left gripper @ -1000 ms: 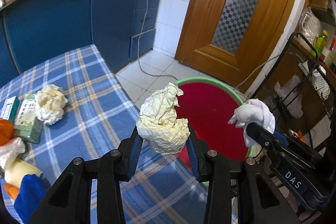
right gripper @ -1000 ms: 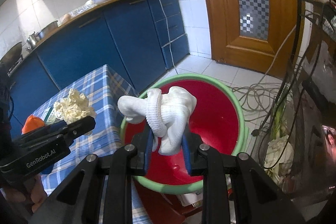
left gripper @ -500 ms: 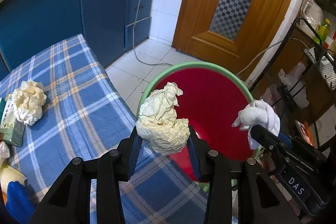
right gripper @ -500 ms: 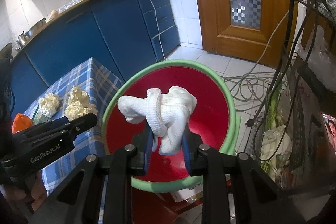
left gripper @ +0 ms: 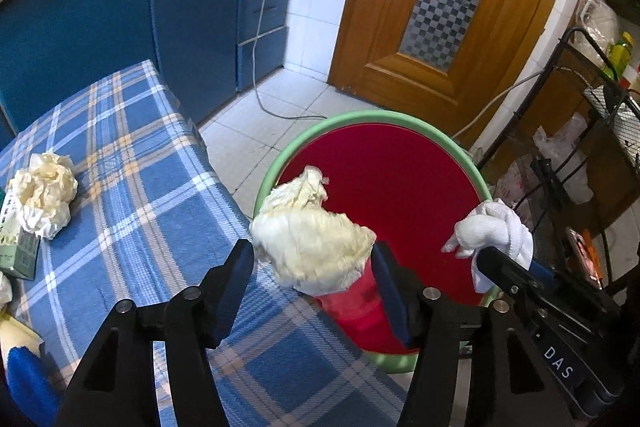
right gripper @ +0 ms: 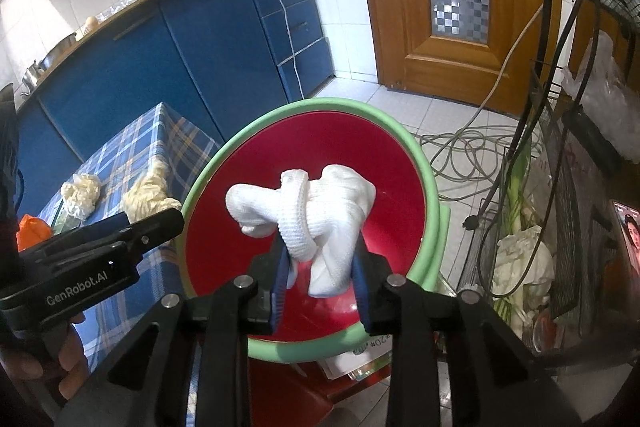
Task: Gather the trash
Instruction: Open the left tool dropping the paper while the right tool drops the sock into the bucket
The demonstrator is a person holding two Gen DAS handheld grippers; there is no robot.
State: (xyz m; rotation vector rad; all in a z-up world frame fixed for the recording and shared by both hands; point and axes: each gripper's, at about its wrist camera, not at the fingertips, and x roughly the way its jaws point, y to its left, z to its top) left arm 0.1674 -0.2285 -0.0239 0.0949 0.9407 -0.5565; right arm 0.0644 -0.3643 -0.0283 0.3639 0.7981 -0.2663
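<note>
Left wrist view: left tongs [left gripper: 314, 267] opening, paper ball [left gripper: 312, 247] loose between them over the basin [left gripper: 372, 117] rim. Right tongs [right gripper: 320, 267] opening too, white cloth [right gripper: 320, 211] between. Risk: ball clipping rim, landing on worktop [left gripper: 132, 163].

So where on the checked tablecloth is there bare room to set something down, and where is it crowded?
Free: the broad stretch of checked tablecloth between the crumpled paper ball on the table and the edge beside the red bin; also the far corner toward the blue cabinets. Crowded: the left edge, where that paper ball, a green box and other clutter bunch together.
</note>
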